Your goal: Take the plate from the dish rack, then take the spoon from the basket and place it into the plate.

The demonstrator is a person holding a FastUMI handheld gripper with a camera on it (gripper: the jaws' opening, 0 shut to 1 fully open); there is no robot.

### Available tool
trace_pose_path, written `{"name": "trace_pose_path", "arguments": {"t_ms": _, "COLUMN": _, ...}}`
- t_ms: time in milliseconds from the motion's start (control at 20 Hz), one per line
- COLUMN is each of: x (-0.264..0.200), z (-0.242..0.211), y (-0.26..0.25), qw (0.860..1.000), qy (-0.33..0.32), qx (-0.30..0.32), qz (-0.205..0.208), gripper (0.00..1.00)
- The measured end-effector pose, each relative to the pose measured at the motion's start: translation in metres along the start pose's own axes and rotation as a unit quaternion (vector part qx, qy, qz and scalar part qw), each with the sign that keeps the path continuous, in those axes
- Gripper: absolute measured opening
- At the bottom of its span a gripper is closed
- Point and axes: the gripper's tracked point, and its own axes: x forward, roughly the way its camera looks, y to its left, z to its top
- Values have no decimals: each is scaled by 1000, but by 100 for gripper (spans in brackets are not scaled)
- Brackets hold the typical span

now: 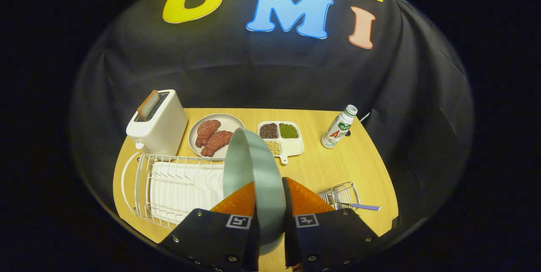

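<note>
Gripper: while both fingers press on its two faces, the gripper [269, 198] is closed on the pale green round plate [253, 166], held on edge and upright between them.
Plate position: lifted above the wooden table [338, 166], just right of the white wire dish rack [169, 187], apart from it as far as the warped view lets me judge.
Spoon: the spoon with a blue checked handle [363, 207] lies in the small wire basket [340, 193], right of the fingers, handle poking out.
Beyond the plate: a white toaster with a bread slice [158, 122], a beige plate with two meat pieces [213, 134], a white divided tray of beans [281, 136], a white bottle [339, 127].
</note>
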Motion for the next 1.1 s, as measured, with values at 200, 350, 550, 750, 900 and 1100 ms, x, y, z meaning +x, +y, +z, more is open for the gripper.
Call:
{"name": "trace_pose_path", "arguments": {"t_ms": 200, "x": -26, "z": -8, "y": -39, "qw": 1000, "qy": -5, "qx": 20, "qz": 15, "gripper": 23}}
{"name": "trace_pose_path", "arguments": {"t_ms": 350, "x": -40, "z": -22, "y": -69, "qw": 999, "qy": -2, "qx": 32, "qz": 22, "gripper": 23}}
{"name": "trace_pose_path", "arguments": {"t_ms": 550, "x": -50, "z": -48, "y": -105, "qw": 998, "qy": 9, "qx": 44, "qz": 36, "gripper": 23}}
{"name": "trace_pose_path", "arguments": {"t_ms": 750, "x": -52, "z": -75, "y": -127, "qw": 996, "qy": 11, "qx": 52, "qz": 74, "gripper": 23}}
{"name": "trace_pose_path", "arguments": {"t_ms": 900, "x": -54, "z": -90, "y": -136, "qw": 993, "qy": 12, "qx": 61, "qz": 102, "gripper": 23}}
{"name": "trace_pose_path", "arguments": {"t_ms": 1100, "x": -53, "z": -114, "y": -141, "qw": 986, "qy": 24, "qx": 76, "qz": 145, "gripper": 23}}
